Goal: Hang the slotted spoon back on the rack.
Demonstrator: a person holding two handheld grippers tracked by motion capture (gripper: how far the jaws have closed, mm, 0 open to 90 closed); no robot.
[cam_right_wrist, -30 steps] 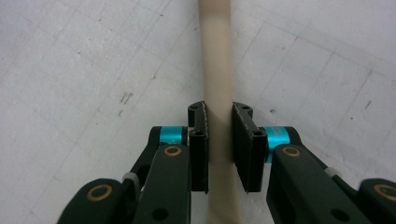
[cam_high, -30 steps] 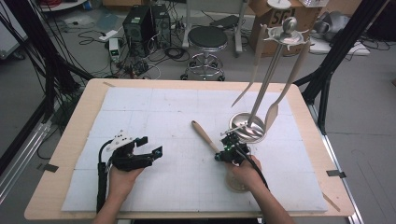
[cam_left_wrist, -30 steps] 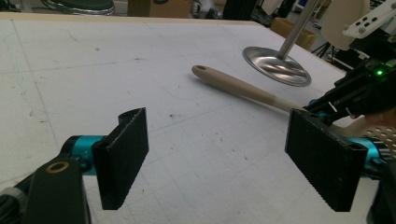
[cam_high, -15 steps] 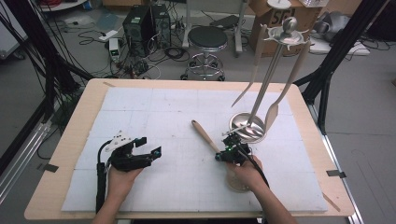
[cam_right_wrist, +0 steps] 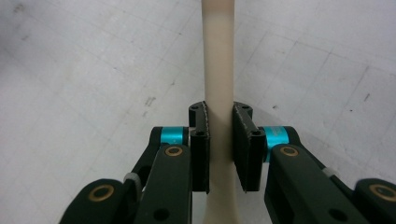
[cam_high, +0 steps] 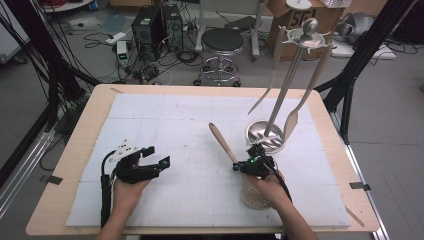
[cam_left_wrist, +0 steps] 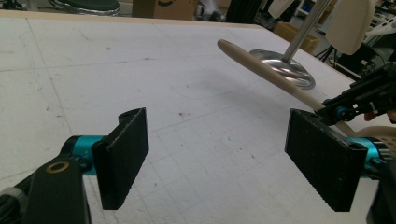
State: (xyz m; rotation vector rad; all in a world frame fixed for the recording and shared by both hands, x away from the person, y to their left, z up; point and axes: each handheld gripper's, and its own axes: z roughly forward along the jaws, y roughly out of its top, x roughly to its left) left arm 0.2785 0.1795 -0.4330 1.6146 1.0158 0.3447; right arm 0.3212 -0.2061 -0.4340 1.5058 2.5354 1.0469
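At the padded table (cam_high: 165, 110), my right claw (cam_high: 243, 166) is clamped on the handle of a cream-coloured slotted spoon (cam_high: 223, 144); seen along the claw itself, both pads press the handle (cam_right_wrist: 218, 70) from either side, gripping low on the shaft. The handle slants up and away toward the table's middle, while the perforated bowl end (cam_high: 252, 192) lies near the front edge, partly hidden beneath my right hand (cam_high: 267, 189). Just beyond stands the utensil rack (cam_high: 286, 85) on its shiny round base (cam_high: 260, 134), with other cream utensils hanging from its top. My left claw (cam_high: 152, 164) rests well apart on the left, its jaws wide and holding nothing. The risk, as I judge it, lies in the grip: the handle is smooth and rounded, and held close to the heavy bowl end it could pivot between the pads or slide through as I lift. A swinging handle could also knock the hanging utensils or nudge the rack's base, which sits just beside my right claw, so any raise toward the hooks needs a slow, steady line.
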